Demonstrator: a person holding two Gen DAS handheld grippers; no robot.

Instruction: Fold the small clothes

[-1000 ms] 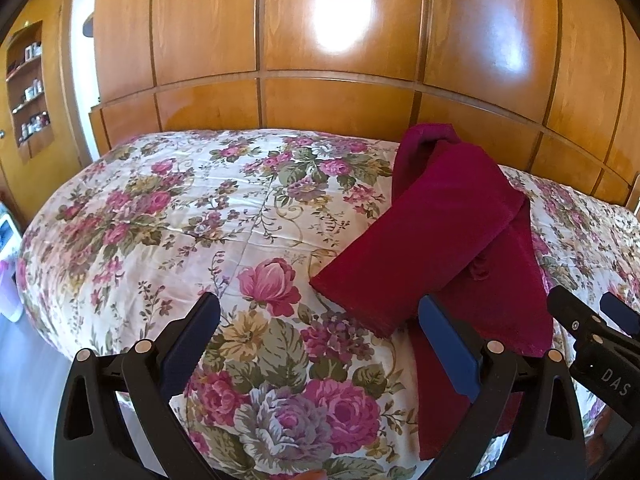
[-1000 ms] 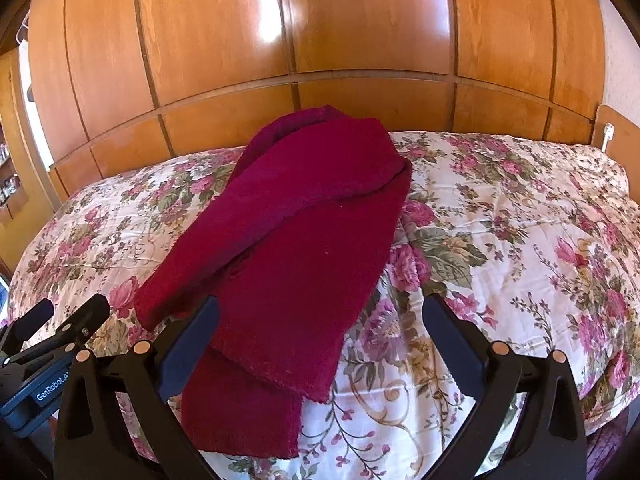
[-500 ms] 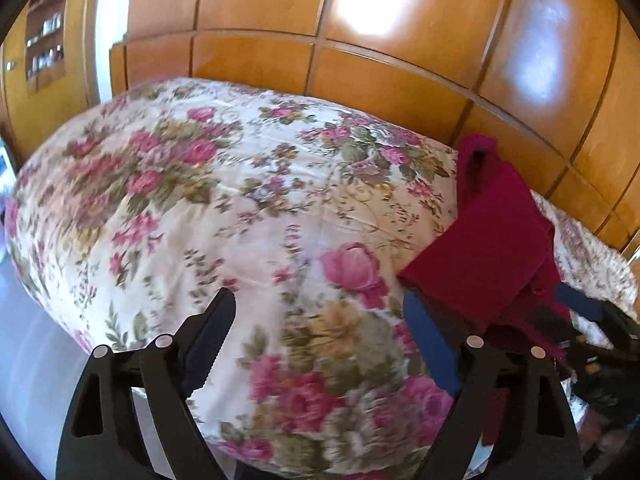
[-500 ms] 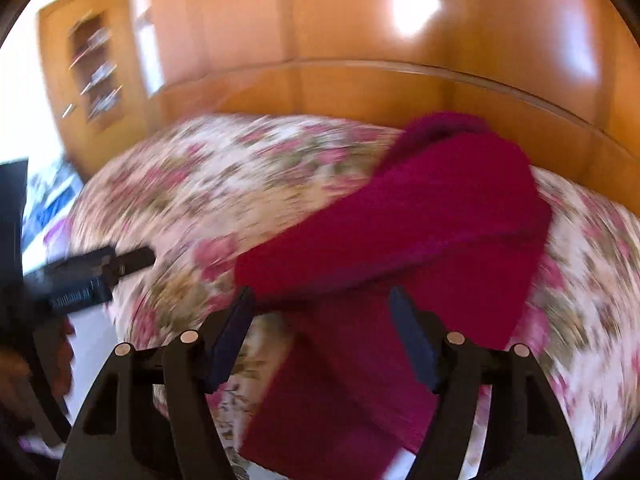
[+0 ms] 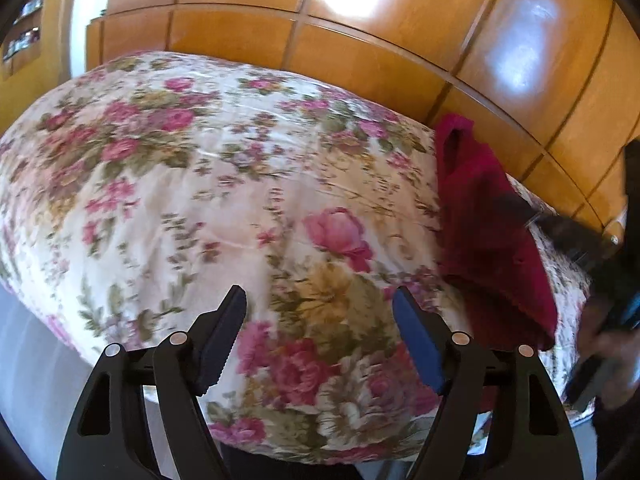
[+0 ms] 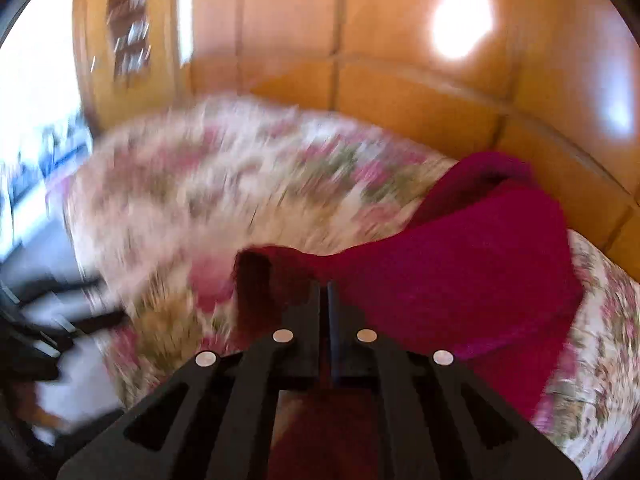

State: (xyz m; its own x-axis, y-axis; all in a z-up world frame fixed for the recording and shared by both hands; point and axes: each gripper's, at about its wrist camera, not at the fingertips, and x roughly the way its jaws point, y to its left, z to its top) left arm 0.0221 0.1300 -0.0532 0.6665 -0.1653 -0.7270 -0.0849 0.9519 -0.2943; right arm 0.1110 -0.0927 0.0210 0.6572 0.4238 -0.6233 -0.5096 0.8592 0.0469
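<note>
A dark red knitted garment (image 5: 480, 216) lies partly folded on the floral bedspread (image 5: 200, 184), at the right in the left wrist view. My left gripper (image 5: 320, 320) is open and empty, above the bed's near edge, left of the garment. In the right wrist view my right gripper (image 6: 324, 292) is shut on the near edge of the red garment (image 6: 460, 268), which lifts into a fold at the jaws. The right gripper also shows blurred at the right edge of the left wrist view (image 5: 592, 248).
A glossy wooden panelled headboard wall (image 5: 360, 40) runs behind the bed. A wooden shelf unit (image 6: 128, 32) stands at the far left. Pale floor (image 5: 28, 360) lies below the bed's left edge. The right wrist view is motion-blurred.
My right gripper has closed on the garment's near edge and swung left. My left gripper has shifted left, away from the garment, and stays open.
</note>
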